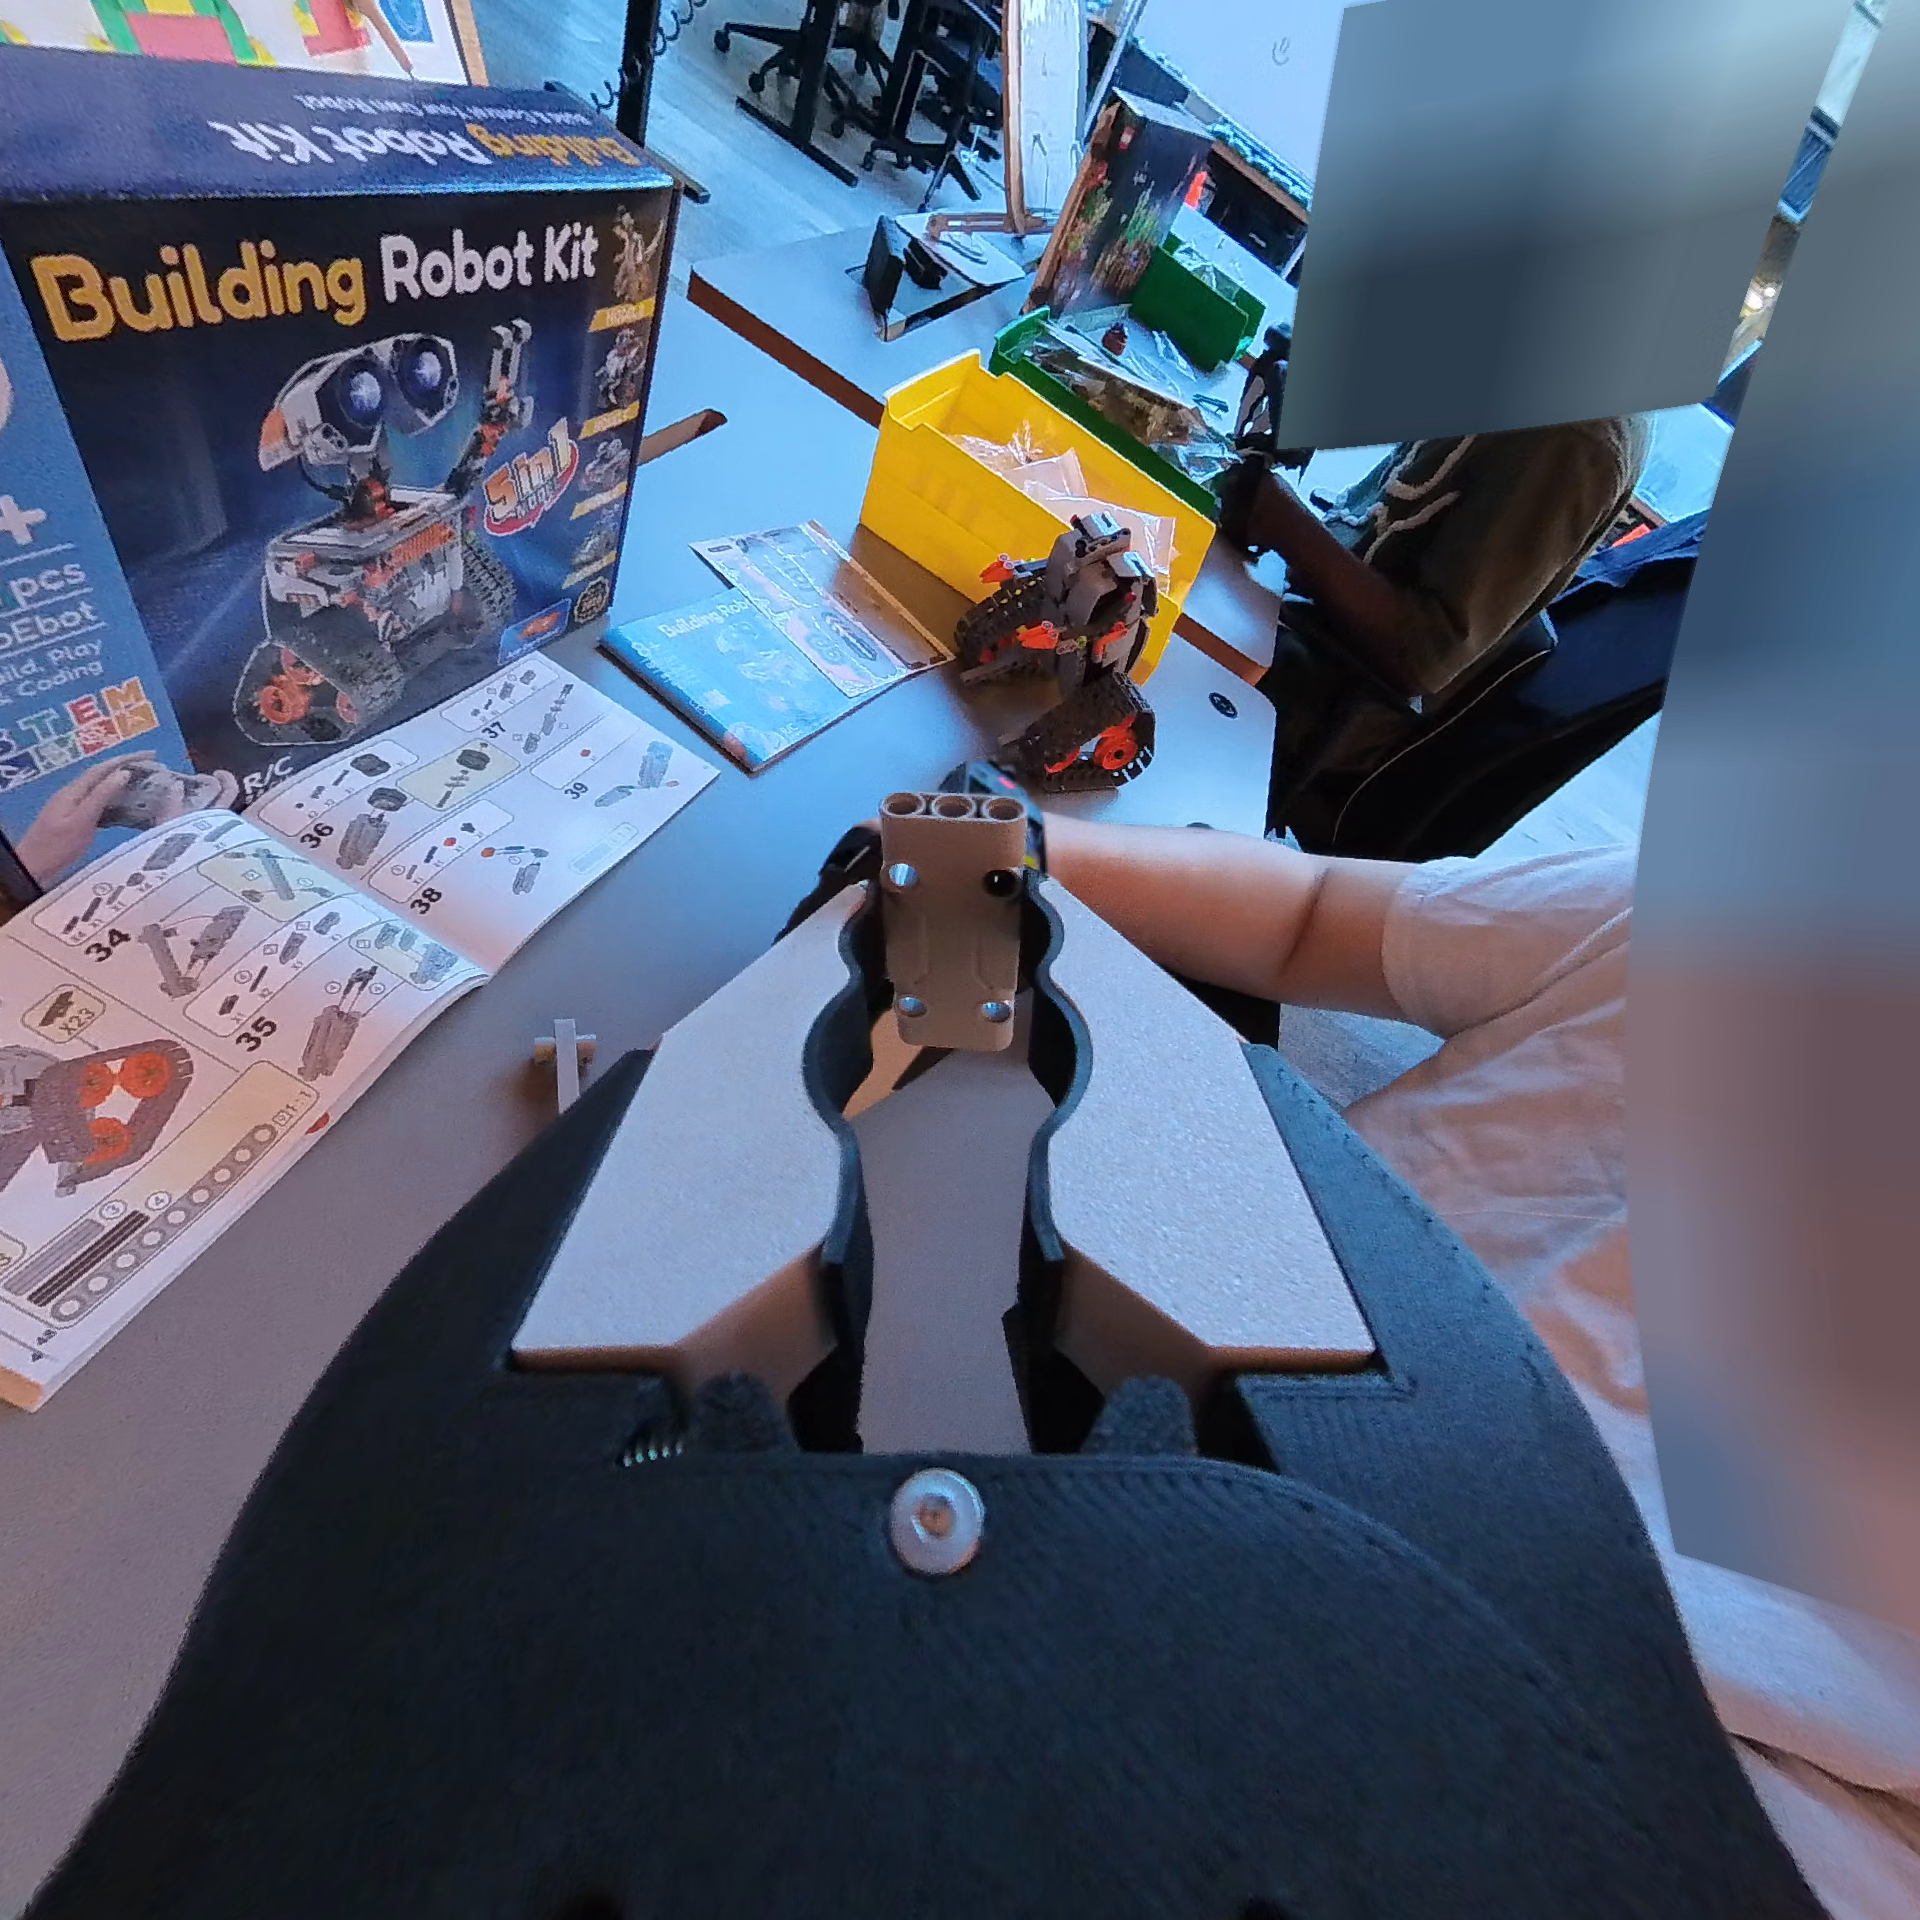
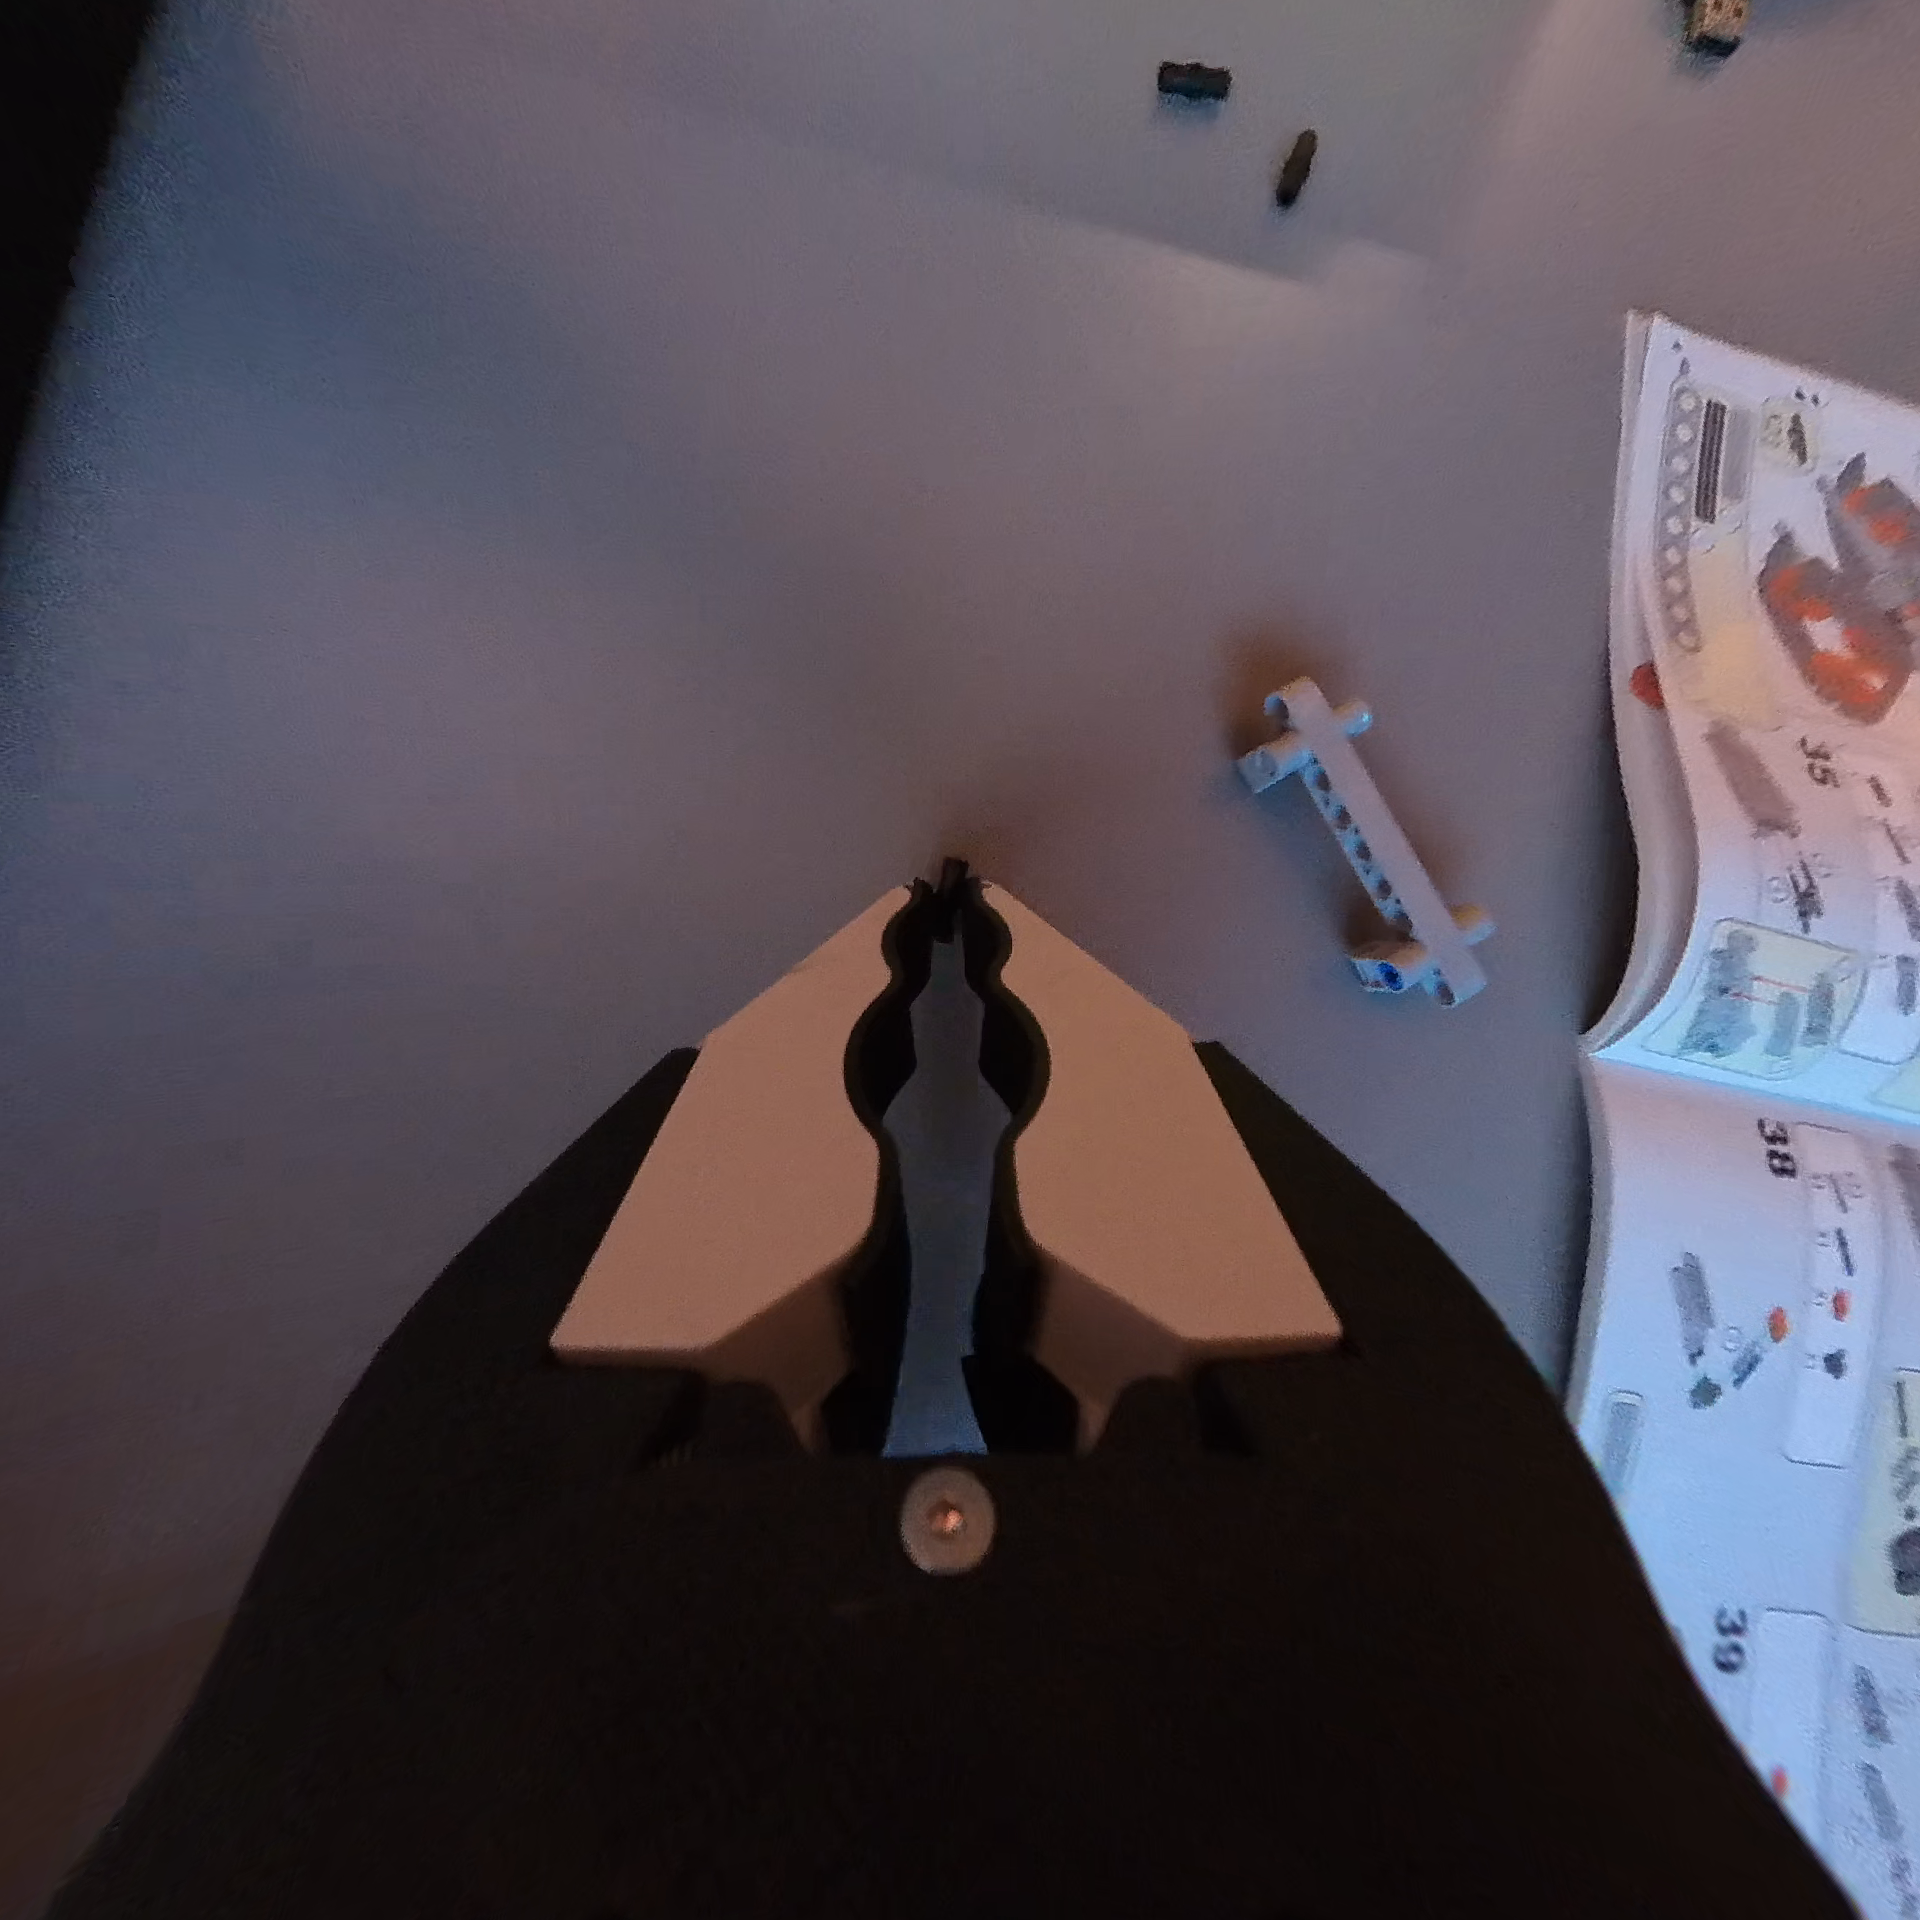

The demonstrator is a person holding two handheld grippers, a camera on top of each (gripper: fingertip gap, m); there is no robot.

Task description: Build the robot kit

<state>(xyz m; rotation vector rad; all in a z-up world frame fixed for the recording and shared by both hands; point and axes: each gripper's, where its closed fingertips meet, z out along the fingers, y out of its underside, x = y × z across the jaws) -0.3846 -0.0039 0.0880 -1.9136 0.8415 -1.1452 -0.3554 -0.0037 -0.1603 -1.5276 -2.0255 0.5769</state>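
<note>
**Two claws, two small parts**

The left gripper (image 1: 948, 935) is clamped on a tan motor block (image 1: 948, 925), upright, beyond the open manual (image 1: 260, 997) – keep it square. The right gripper (image 2: 948, 894), nearly closed, pinches a tiny black pin (image 2: 948, 878) left of the white beam (image 2: 1366, 847) – grip gently, it could slip; farther off lie loose black pins (image 2: 1195, 81)

Readable print stands on four things. The tall dark blue cardboard box (image 1: 312, 416) on the grey counter (image 1: 665, 894) bears large yellow and white lettering on its front and top. The open white instruction booklet (image 1: 312, 935) (image 2: 1766, 1039) carries black step numbers. The small blue booklet (image 1: 727, 665) bears a white title. The print on the pale leaflet (image 1: 821, 603) is too small to read.
</note>
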